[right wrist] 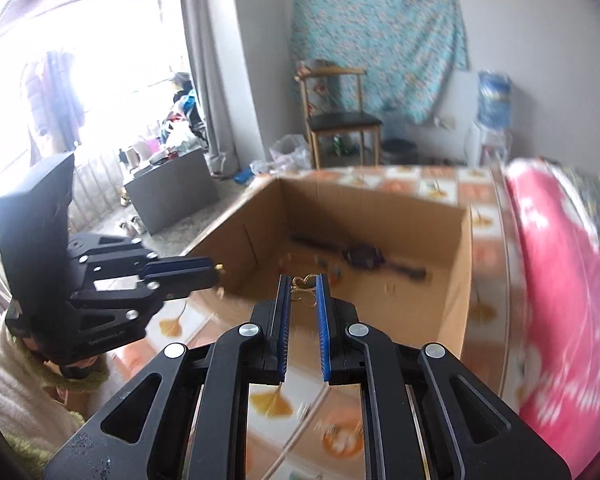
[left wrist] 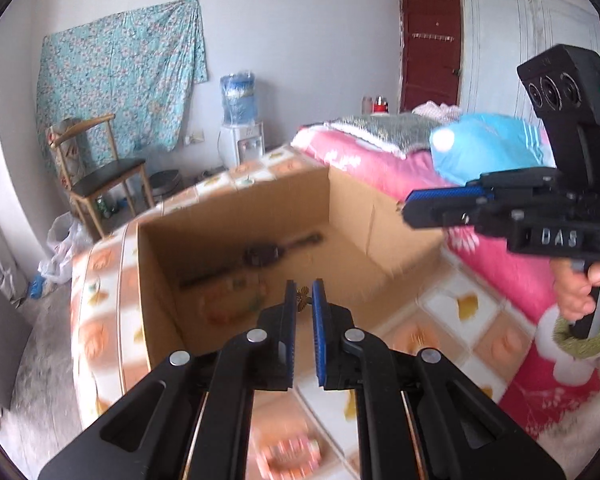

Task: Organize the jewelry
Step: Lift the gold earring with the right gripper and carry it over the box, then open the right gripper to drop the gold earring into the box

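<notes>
An open cardboard box (left wrist: pixel 168 304) stands on the bed; it also shows in the right wrist view (right wrist: pixel 456 276). A dark watch (left wrist: pixel 262 254) lies on its floor, seen too in the right wrist view (right wrist: pixel 362 256), among small blurred pieces. My left gripper (left wrist: pixel 303 292) is shut on a small gold butterfly-shaped piece (left wrist: pixel 302 299) above the box's near edge. My right gripper (right wrist: pixel 304 286) is shut on a gold heart-shaped piece (right wrist: pixel 305 288) at the box's near rim. Each gripper shows in the other's view, the right (left wrist: pixel 410 206) and the left (right wrist: pixel 216 272).
The bed has an orange and white checked sheet (left wrist: pixel 452 320) and a pink quilt (right wrist: pixel 560 280). A blue pillow (left wrist: pixel 488 148) lies on the quilt. A chair (left wrist: pixel 96 176), a water dispenser (left wrist: pixel 240 120) and a grey box (right wrist: pixel 172 192) stand on the floor beyond.
</notes>
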Demonstrator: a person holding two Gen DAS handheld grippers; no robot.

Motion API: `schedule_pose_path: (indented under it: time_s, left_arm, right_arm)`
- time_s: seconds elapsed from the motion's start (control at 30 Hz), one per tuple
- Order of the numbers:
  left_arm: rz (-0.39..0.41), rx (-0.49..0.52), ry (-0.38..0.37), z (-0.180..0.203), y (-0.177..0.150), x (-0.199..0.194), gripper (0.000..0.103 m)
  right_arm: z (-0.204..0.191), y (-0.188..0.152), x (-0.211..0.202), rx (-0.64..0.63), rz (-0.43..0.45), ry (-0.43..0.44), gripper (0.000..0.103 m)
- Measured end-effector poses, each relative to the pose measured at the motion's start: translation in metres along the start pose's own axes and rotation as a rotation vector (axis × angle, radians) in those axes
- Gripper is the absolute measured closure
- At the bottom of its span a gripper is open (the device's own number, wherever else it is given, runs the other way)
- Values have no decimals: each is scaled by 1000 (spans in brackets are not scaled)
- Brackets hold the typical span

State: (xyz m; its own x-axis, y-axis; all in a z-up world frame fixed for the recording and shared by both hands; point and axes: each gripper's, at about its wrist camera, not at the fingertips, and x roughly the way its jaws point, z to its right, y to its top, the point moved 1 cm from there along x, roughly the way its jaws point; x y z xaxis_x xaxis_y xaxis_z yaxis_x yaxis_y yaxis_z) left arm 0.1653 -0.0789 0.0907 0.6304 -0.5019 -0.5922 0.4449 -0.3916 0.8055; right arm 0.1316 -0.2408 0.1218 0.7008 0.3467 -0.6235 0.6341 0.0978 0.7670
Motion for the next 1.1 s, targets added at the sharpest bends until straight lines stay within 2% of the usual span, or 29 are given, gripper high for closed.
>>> schedule_pose_path:
  time_s: [0.07, 0.2, 0.27, 0.43, 0.57, 0.63, 0.73, 0.8, 1.1]
  left_arm:
    - [-32, -20, -27, -12, 14, 24, 96]
    - [-208, -85, -88, -37, 24, 80, 96]
    - [-307, -128, -137, -48, 22, 103, 96]
    - [-542, -201, -218, -66, 24, 157, 96]
    - [-635, -215, -219, -66, 19, 177, 95]
    - [-671, -239, -238, -66, 18, 181, 95]
    - [-684, -237, -211, -69, 18, 183, 95]
    - [-694, -254, -219, -70, 15, 184, 95]
    - [-654, -260, -195, -76, 19, 177, 95]
  right_arm:
    - [9, 14, 20, -2, -44, 38, 93]
    - [31, 32, 73, 24, -207, 99, 93]
    - [42, 34, 107, 37, -330, 124, 93]
    - [59, 32, 171, 65, -546, 130, 93]
    - [64, 20, 192, 75, -634, 98, 92]
    - [68, 18, 198, 76, -646, 92, 89]
    - [68, 17, 198, 76, -637, 82, 83]
    - [70, 18, 195, 86, -620, 85, 81]
    - [79, 28, 157, 124, -509, 69, 81]
